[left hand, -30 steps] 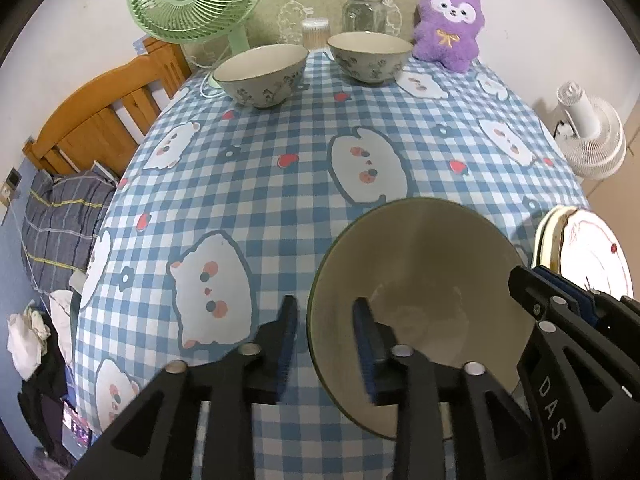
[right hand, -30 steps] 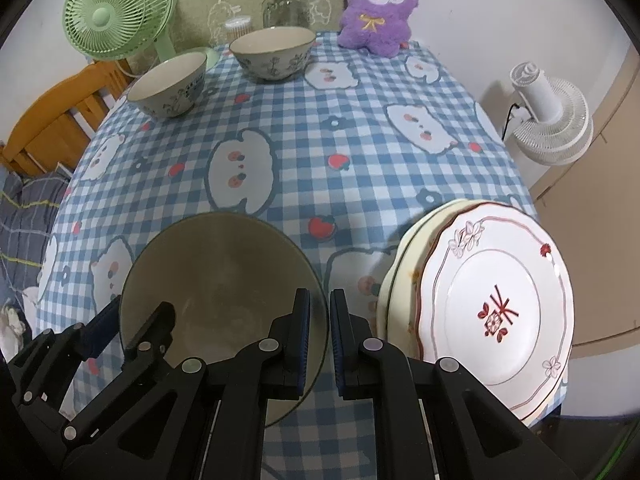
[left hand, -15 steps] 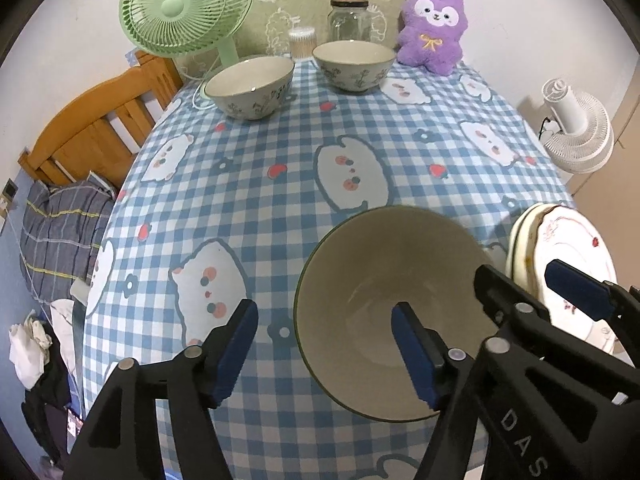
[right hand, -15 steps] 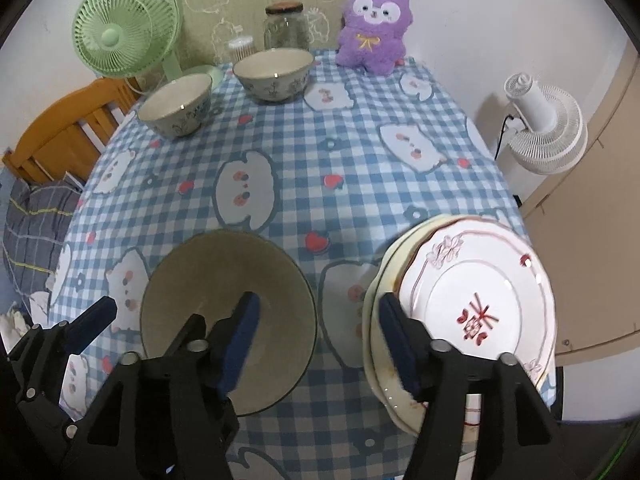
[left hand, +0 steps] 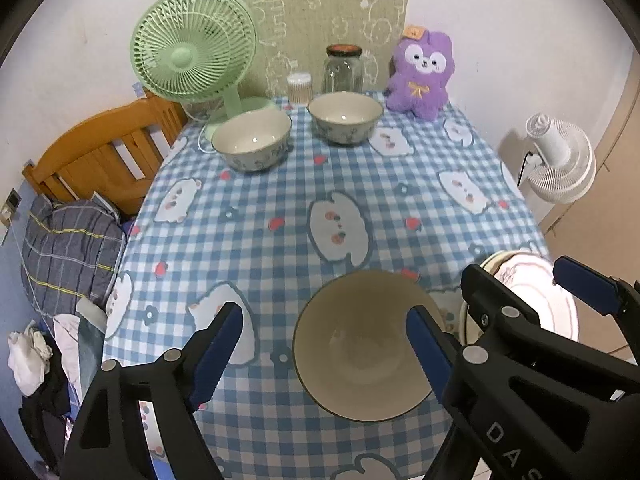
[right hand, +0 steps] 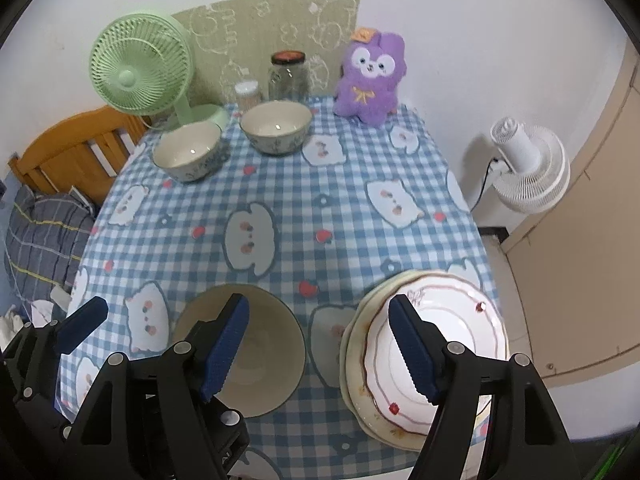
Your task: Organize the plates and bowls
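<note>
A large cream bowl [left hand: 360, 356] [right hand: 268, 356] stands upright on the checked tablecloth at the near edge. My left gripper [left hand: 324, 346] hangs above its left rim, jaws opening wide, touching nothing. My right gripper [right hand: 320, 340] hovers over the gap between that bowl and a stack of plates [right hand: 452, 320] [left hand: 532, 308]. Its jaws are opening too, with nothing pressed between the pads. The top plate is white with a red rim line and a red mark. Two smaller patterned bowls [left hand: 252, 144] [left hand: 345, 118] sit side by side at the far end.
A green fan [left hand: 192, 52], a glass jar [left hand: 343, 68], a swab tub [left hand: 299, 88] and a purple plush [left hand: 420, 76] line the table's back. A wooden bed frame [left hand: 100, 152] stands left. A white fan [left hand: 560, 168] stands on the floor, right.
Both grippers opened off the large bowl's rim, left on the left side and right on the right side, and rose. The bowl stays on the cloth.
</note>
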Tool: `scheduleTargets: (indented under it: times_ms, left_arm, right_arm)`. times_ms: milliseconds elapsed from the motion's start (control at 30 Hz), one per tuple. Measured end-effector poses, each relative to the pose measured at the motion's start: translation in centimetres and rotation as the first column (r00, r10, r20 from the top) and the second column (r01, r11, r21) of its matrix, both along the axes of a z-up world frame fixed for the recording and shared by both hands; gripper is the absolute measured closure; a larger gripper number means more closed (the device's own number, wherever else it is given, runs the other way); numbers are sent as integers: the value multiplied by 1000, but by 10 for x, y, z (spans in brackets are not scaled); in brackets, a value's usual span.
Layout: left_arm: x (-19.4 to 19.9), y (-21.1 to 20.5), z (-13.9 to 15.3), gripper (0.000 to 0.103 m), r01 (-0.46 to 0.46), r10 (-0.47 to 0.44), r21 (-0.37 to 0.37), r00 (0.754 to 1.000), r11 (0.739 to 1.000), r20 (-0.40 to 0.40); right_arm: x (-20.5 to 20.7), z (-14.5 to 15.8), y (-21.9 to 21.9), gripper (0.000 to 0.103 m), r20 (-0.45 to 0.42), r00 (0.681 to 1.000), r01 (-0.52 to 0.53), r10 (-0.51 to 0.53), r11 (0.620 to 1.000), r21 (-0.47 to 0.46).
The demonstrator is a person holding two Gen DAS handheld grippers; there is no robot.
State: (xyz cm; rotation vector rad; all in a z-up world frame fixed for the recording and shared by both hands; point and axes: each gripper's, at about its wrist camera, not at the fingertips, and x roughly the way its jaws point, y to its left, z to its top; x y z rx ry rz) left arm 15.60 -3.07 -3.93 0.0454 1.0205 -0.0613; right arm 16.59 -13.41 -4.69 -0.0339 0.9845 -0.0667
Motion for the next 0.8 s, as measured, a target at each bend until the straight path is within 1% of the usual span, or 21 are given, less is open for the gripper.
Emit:
scheduleTargets:
  times_ms: [200,367,600,800]
  left_arm:
    - [3,6,22,17,-22,22,6,999,1000,39]
    - [13,15,34,17,-14,14,-1,999,1000,51]
    - [32,34,45,17,7,-7,-8,998,1000,62]
    - [52,52,52,17,22,-23,11,997,1000,75]
  right_arm:
    - [3,21,8,27,31,1000,4,-4,1000,-12]
    - [12,35,21,27,50,999,11,-9,999,-41]
    - [31,46,41,27,66,998,18,-16,999,-30]
    - [52,52,62,28,74,997,34,-31,999,-28]
